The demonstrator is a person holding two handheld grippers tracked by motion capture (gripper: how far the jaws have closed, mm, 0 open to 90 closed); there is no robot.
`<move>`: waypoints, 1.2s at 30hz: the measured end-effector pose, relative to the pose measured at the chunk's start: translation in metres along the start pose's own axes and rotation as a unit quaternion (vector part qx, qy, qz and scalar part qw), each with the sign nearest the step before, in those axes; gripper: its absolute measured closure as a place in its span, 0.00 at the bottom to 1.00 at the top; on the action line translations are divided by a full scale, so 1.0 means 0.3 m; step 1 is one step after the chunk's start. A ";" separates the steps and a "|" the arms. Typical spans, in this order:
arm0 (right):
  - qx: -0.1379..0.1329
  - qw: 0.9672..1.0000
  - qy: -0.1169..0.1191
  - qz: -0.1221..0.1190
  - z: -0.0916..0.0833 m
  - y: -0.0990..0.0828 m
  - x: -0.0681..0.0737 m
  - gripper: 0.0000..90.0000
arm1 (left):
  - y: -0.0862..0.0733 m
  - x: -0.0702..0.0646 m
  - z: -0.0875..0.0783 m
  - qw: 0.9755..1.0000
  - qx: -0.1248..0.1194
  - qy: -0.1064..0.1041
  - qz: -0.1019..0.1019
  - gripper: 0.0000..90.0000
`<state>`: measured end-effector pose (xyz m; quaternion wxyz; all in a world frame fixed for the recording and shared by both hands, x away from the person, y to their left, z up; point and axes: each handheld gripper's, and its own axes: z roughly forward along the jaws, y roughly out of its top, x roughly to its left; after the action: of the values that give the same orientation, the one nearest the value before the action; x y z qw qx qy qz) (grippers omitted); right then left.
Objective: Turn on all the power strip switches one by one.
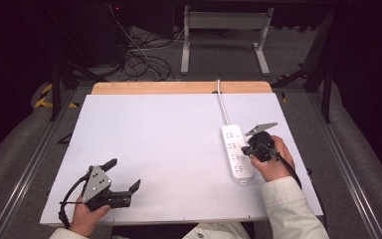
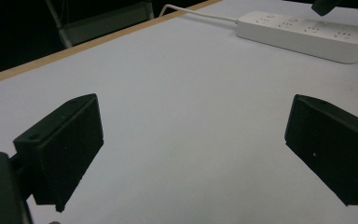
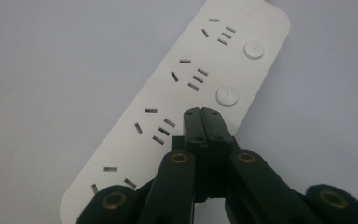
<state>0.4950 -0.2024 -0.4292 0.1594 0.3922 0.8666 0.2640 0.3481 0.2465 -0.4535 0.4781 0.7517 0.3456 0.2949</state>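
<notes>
Right gripper [image 3: 202,112]: fingers pressed flat together, gripping nothing, tips poised over the white power strip [image 3: 186,93] by its round buttons. Left gripper [image 1: 124,179]: fingers spread wide, empty, hovering low at the table's [image 1: 154,129] near-left corner. The strip's cord [image 1: 223,102] trails off the far edge.

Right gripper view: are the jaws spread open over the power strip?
No, the right gripper has its two black jaws pressed together, tips above the white power strip.

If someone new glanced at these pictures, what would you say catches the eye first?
The white power strip at the right of the white table, its cord running off the far edge. The right gripper hangs over it, jaws shut, beside a round button. The left gripper rests open at the near left.
</notes>
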 end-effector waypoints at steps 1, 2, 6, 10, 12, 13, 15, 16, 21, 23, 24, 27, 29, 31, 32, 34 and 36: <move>0.001 1.000 -0.001 0.001 0.003 -0.001 -0.001 1.00 | 0.000 0.000 0.000 1.000 0.000 0.000 0.001 0.05; 0.003 1.000 0.000 0.001 0.005 -0.002 -0.004 1.00 | 0.000 0.000 0.000 1.000 -0.001 0.001 0.001 0.05; 0.008 1.000 0.001 0.002 0.015 -0.004 -0.005 1.00 | 0.000 0.000 0.000 1.000 -0.001 0.001 0.002 0.05; 0.012 1.000 0.001 0.000 0.024 -0.005 -0.003 1.00 | 0.000 0.000 0.000 1.000 -0.001 0.001 0.002 0.05; 0.013 1.000 0.001 0.000 0.026 -0.006 -0.003 1.00 | 0.000 0.000 0.000 1.000 -0.001 0.001 0.003 0.05; 0.014 1.000 0.000 0.000 0.027 -0.006 -0.002 1.00 | 0.000 0.000 0.000 1.000 0.000 0.001 0.002 0.05; 0.016 1.000 0.001 -0.001 0.028 -0.006 -0.001 1.00 | 0.000 0.000 0.001 1.000 0.001 0.002 0.002 0.05; 0.015 1.000 0.000 -0.001 0.029 -0.006 0.000 1.00 | 0.000 -0.001 0.001 1.000 0.001 0.002 0.002 0.05; 0.017 1.000 -0.002 -0.001 0.029 -0.006 0.002 1.00 | 0.000 -0.002 0.000 1.000 0.002 0.002 0.002 0.05; 0.017 1.000 0.000 0.001 0.030 -0.007 0.002 1.00 | 0.000 -0.002 0.000 1.000 0.002 0.002 0.002 0.05; 0.017 1.000 0.000 0.002 0.030 -0.007 0.003 1.00 | 0.000 -0.002 0.000 1.000 0.001 0.002 0.002 0.05; 0.019 1.000 -0.002 -0.004 0.031 -0.006 0.009 1.00 | 0.000 -0.002 0.000 1.000 0.002 0.002 0.003 0.05; 0.022 1.000 -0.003 -0.005 0.032 -0.005 0.014 1.00 | 0.000 -0.003 0.000 1.000 0.001 0.001 0.003 0.05; 0.023 1.000 0.000 -0.002 0.034 -0.004 0.012 1.00 | 0.000 -0.002 -0.001 1.000 0.001 0.001 0.003 0.05; 0.023 1.000 0.000 0.000 0.034 -0.004 0.012 1.00 | 0.000 -0.003 -0.001 1.000 0.000 0.001 0.002 0.05; 0.024 1.000 0.000 0.000 0.035 -0.004 0.012 1.00 | 0.000 -0.001 -0.002 1.000 0.000 0.002 0.004 0.05; 0.025 1.000 -0.002 0.001 0.036 -0.003 0.014 1.00 | 0.000 -0.001 -0.002 1.000 0.000 0.002 0.004 0.05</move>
<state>0.4971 -0.1962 -0.4387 0.1510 0.3979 0.8721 0.2416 0.3475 0.2465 -0.4533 0.4763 0.7526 0.3431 0.2984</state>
